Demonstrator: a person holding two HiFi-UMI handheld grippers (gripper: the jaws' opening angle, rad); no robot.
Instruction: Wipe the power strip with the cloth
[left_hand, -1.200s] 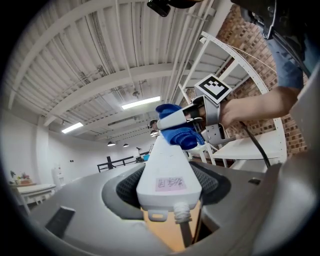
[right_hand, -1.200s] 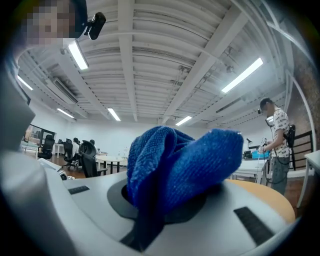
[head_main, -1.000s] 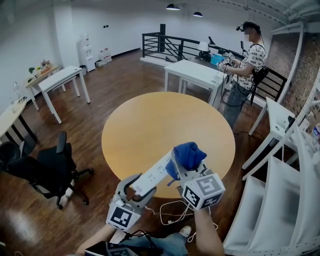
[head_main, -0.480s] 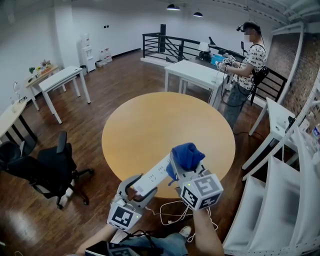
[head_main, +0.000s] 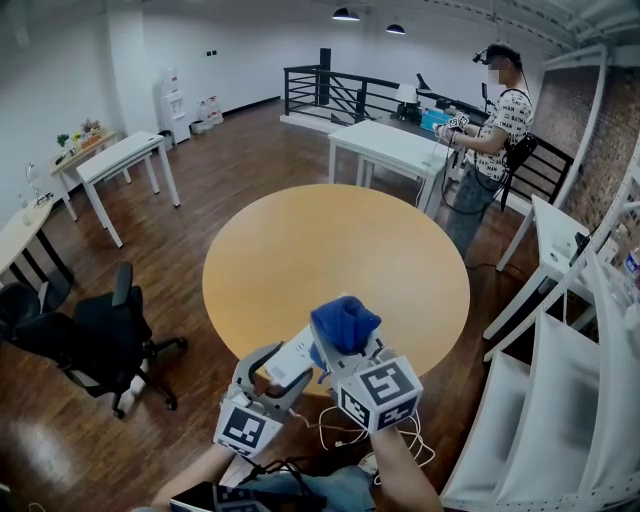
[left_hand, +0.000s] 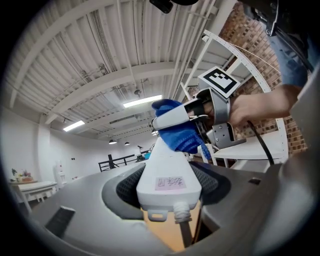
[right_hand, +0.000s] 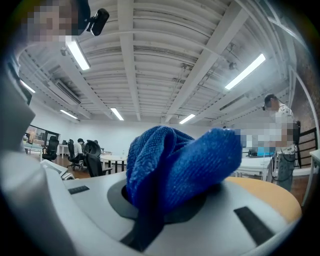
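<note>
My left gripper (head_main: 272, 366) is shut on one end of a white power strip (head_main: 292, 356), held up over the near edge of the round table. In the left gripper view the power strip (left_hand: 168, 167) runs away from the gripper (left_hand: 168, 186), gripped on both sides by the dark pads. My right gripper (head_main: 347, 345) is shut on a bunched blue cloth (head_main: 343, 322), which rests on the strip close to the left gripper. The cloth (left_hand: 181, 136) covers the strip's far part. The blue cloth (right_hand: 175, 162) fills the right gripper (right_hand: 167, 197).
The round wooden table (head_main: 330, 260) lies below and ahead. The strip's white cable (head_main: 340, 428) dangles by my legs. A black office chair (head_main: 95, 335) stands at the left, white shelving (head_main: 560, 380) at the right. A person (head_main: 495, 130) stands by a white table (head_main: 390, 145) behind.
My right gripper has slid the cloth along the power strip toward the left gripper and toward me. The left gripper has held the strip nearly still.
</note>
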